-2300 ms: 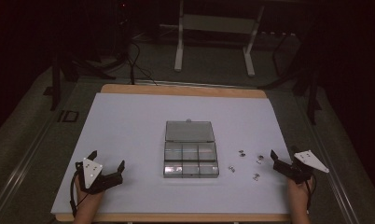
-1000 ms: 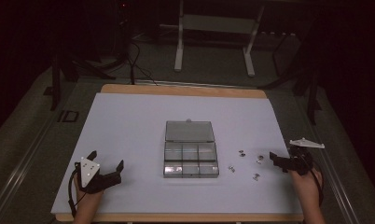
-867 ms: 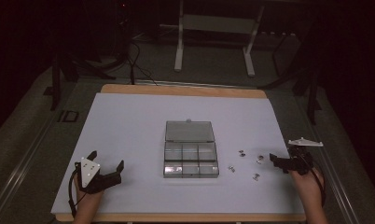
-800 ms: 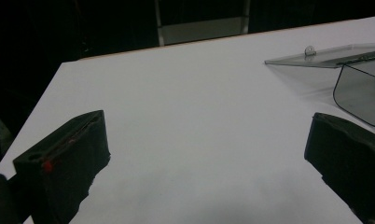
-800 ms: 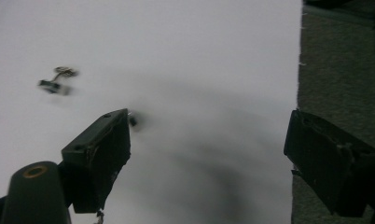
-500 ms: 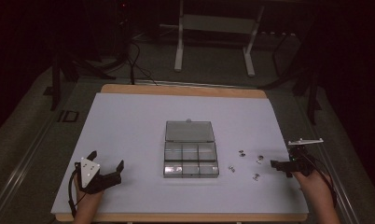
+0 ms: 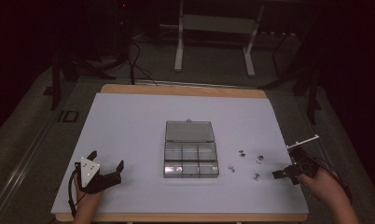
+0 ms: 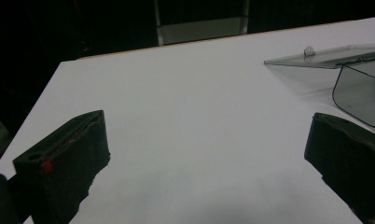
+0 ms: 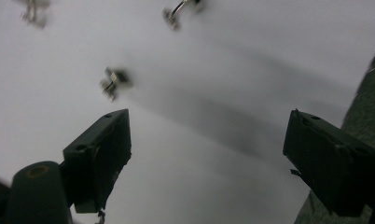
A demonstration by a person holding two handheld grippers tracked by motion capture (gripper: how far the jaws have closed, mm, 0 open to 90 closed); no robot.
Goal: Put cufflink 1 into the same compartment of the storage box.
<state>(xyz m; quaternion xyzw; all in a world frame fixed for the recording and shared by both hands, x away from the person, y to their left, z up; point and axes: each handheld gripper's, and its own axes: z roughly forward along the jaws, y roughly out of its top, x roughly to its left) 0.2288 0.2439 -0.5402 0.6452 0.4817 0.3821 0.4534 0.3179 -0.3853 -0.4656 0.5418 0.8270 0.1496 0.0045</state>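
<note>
A clear compartment box (image 7: 190, 161) lies at the table's middle, its lid (image 7: 189, 131) folded back flat. Several small metal parts (image 7: 242, 153) lie loose on the white sheet to the right of it. My right gripper (image 7: 281, 173) is near the table's right front corner, rolled onto its side, a little right of the nearest part (image 7: 256, 177). In the right gripper view my right gripper (image 9: 209, 144) is open and empty, with blurred parts (image 9: 113, 80) ahead of it. My left gripper (image 7: 106, 161) rests open at the front left; in its own view my left gripper (image 8: 204, 154) holds nothing, and the box (image 8: 363, 93) is ahead to the right.
The white sheet (image 7: 129, 126) covers a wooden table top, whose right edge (image 9: 367, 93) runs close beside my right gripper. Dark floor, cables and a metal stand (image 7: 213, 28) lie beyond the table's far side.
My right gripper has rolled over so that its grey plate stands on edge, and has shifted slightly toward the table's front. The left gripper, box and parts have stayed put.
</note>
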